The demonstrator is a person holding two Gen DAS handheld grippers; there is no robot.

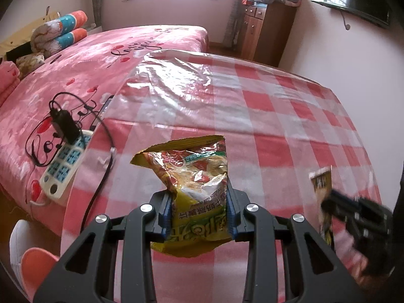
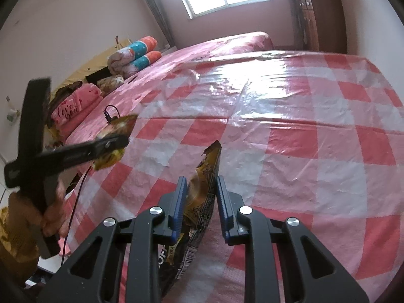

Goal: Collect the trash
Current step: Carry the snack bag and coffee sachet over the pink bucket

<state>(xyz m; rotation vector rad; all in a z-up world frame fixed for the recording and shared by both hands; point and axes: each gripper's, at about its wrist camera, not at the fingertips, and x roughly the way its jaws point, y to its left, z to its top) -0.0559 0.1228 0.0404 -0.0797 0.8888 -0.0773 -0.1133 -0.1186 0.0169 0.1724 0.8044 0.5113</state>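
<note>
My left gripper [image 1: 199,202] is shut on a crumpled yellow snack bag [image 1: 197,184] and holds it above the red-and-white checked table [image 1: 277,116]. The same gripper with the yellow bag [image 2: 113,141] shows at the left in the right wrist view. My right gripper [image 2: 200,194] holds a dark brown and gold coffee sachet [image 2: 202,202] between its blue pads; the sachet stands upright, edge on. In the left wrist view the right gripper [image 1: 328,197] and its sachet [image 1: 322,184] appear blurred at the right edge.
A pink bed [image 1: 88,70] lies left of the table with a power strip [image 1: 65,164], a black charger and a cable on it. Rolled blankets [image 1: 60,32] sit at the head. A wooden cabinet [image 1: 265,32] stands at the back right.
</note>
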